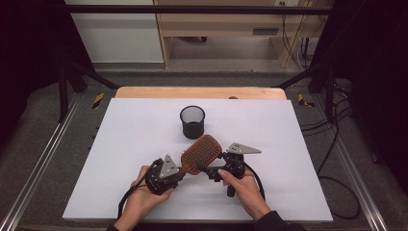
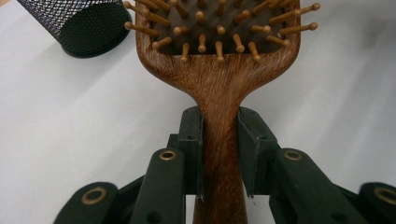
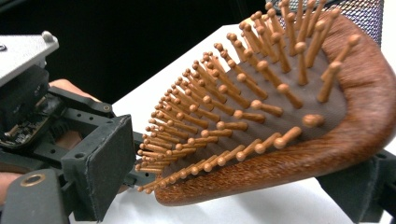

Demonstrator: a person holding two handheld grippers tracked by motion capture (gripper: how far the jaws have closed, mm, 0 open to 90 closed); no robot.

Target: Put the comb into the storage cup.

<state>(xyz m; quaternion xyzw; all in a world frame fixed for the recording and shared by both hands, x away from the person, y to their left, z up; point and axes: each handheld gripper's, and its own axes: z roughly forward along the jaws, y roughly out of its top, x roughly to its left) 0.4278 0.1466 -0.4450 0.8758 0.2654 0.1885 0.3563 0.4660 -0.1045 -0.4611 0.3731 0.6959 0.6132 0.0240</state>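
Note:
A wooden paddle hairbrush (image 1: 201, 153) with wooden pin bristles hangs just above the white table (image 1: 120, 144). My left gripper (image 1: 182, 169) is shut on the brush's handle (image 2: 219, 154), one pad pressed on each side of its neck. In the right gripper view the brush head (image 3: 299, 102) lies between the jaws of my right gripper (image 3: 233, 177). One pad (image 3: 100, 163) faces the bristle tips and stands right at them, while the other jaw sits behind the wooden back. I see no firm press there. From above, my right gripper (image 1: 207, 164) reaches in from the right.
A black mesh cup (image 1: 192, 121) stands upright just beyond the brush, near the table's middle; it also shows as a mesh cup (image 2: 79, 23) at the upper left of the left gripper view. Metal rails run along both sides of the table.

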